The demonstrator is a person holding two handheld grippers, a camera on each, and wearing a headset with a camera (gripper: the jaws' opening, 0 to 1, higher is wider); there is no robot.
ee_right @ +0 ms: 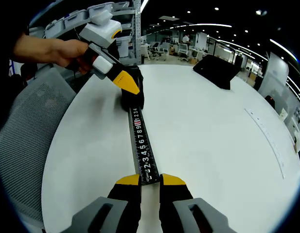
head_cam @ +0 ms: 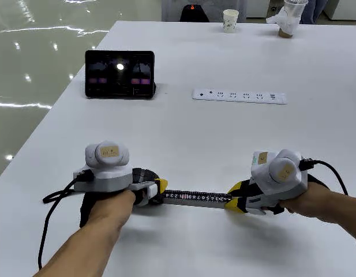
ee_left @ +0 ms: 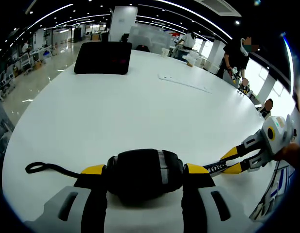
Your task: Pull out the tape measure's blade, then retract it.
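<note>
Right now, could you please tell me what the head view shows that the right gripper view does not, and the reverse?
Head view: a paper cup near the far edge of the table and the person's hand on the right gripper. Right gripper view: a grey mesh chair beside the table. Both: the blade stretched from the tape measure case in the left gripper to the right gripper, plus the tablet.

The left hand [head_cam: 111, 206] grips the left tongs [head_cam: 156, 189], forearm reaching in from the lower left, and the yellow-tipped jaws are closed on either side of the tape measure's black case [ee_left: 145, 174]. The right hand [head_cam: 309, 200] holds the right tongs [head_cam: 234, 201] level, pointing straight at the left pair, jaws pinched together on the end of the blade [ee_right: 142, 145].
</note>
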